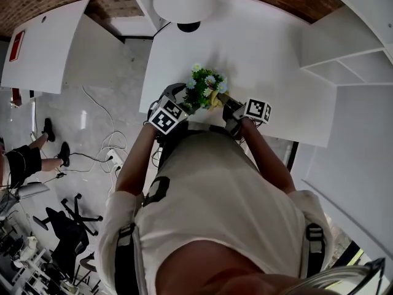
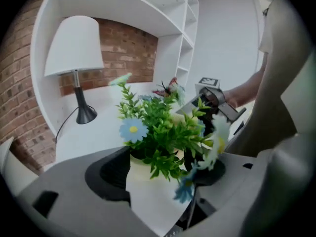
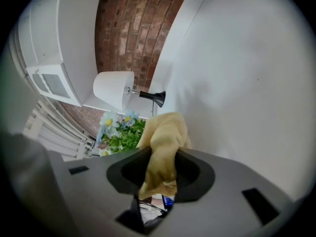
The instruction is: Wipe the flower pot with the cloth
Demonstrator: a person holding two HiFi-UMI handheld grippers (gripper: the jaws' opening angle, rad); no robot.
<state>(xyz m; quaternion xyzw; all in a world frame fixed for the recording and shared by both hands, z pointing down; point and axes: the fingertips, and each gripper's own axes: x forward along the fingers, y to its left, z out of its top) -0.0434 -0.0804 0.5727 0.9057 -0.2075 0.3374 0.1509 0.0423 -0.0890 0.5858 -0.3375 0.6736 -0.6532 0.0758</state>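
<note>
One flower pot [image 2: 148, 191] in left gripper [image 1: 179, 103], one cloth [image 3: 163, 152] in right gripper [image 1: 232, 110].

Head view high, steeply down on desk [image 1: 258, 54]; gripper views low, close; all three share lamp [image 2: 74, 46], flowers [image 2: 163, 132]

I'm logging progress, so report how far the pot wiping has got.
Done: the left gripper grips the white flower pot, and the right gripper clamps the yellow cloth. In hand: the cloth is held up beside the flowers. Left: the wiping itself; no view shows the cloth touching the pot.
</note>
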